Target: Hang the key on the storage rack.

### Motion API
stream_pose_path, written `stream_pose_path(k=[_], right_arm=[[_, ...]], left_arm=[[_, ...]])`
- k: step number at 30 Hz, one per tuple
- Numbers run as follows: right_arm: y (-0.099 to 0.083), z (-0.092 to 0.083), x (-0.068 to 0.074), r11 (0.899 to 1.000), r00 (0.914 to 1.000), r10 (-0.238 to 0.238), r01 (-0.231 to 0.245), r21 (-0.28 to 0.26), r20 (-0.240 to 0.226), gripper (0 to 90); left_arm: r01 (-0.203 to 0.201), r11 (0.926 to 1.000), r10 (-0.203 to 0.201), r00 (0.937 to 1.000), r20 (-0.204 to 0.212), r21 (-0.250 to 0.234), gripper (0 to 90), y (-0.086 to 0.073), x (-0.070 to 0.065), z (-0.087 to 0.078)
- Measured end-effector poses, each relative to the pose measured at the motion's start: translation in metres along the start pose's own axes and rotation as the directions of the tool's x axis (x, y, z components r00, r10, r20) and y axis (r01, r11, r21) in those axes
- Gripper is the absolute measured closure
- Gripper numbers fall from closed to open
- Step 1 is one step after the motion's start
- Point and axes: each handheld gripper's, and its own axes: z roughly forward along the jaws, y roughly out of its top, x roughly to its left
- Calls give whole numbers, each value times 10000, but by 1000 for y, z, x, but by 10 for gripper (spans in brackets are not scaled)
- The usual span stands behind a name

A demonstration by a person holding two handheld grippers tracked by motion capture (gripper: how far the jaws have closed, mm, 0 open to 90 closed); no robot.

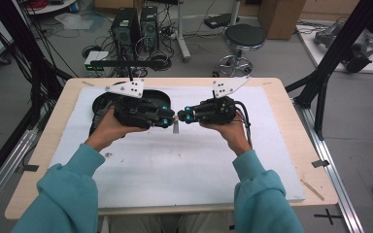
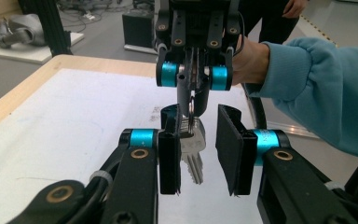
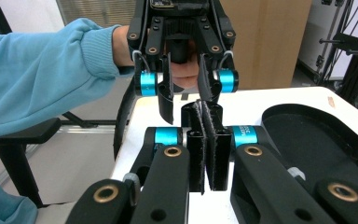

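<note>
Sleeves (image 1: pixel 68 194) frame the high view, where both grippers meet tip to tip above the white mat (image 1: pixel 175 170), keys (image 1: pixel 176 126) hanging between them. Left gripper (image 2: pixel 198 144) jaws stand spread around the keys, unpressed. Right gripper (image 3: pixel 208 149) jaws are pressed together, pinching the keys' top.

Keys (image 2: pixel 192 140) between facing grippers, tray (image 1: pixel 151 95) behind left gripper (image 1: pixel 171 118)

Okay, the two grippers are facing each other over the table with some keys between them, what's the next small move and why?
Probably close the left gripper onto the keys. The right gripper pinches them from above, shut, so they hang between the left gripper's pads; one pad sits right beside them, the other stands clearly apart. Only once both pads press should the right gripper let go.
</note>
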Motion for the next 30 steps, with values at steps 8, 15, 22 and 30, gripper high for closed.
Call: stream_pose_path(k=[8, 15, 22, 30], right_arm=[[0, -1, 0, 10000, 10000, -86, 86, 49, -1, 889], [0, 0, 0, 9999, 10000, -85, 84, 73, 24, 889], [0, 0, 0, 10000, 10000, -82, 82, 56, 8, 889], [0, -1, -1, 10000, 10000, -59, 59, 71, 14, 889]], left_arm=[[5, 10000, -5, 10000, -9, 58, 749, 0, 0, 1], [27, 10000, -27, 10000, -84, -20, 779, 2, 0, 1], [78, 10000, -77, 9999, -106, 58, 808, 2, 0, 2], [109, 9999, -108, 9998, -156, 95, 850, 2, 2, 2]])
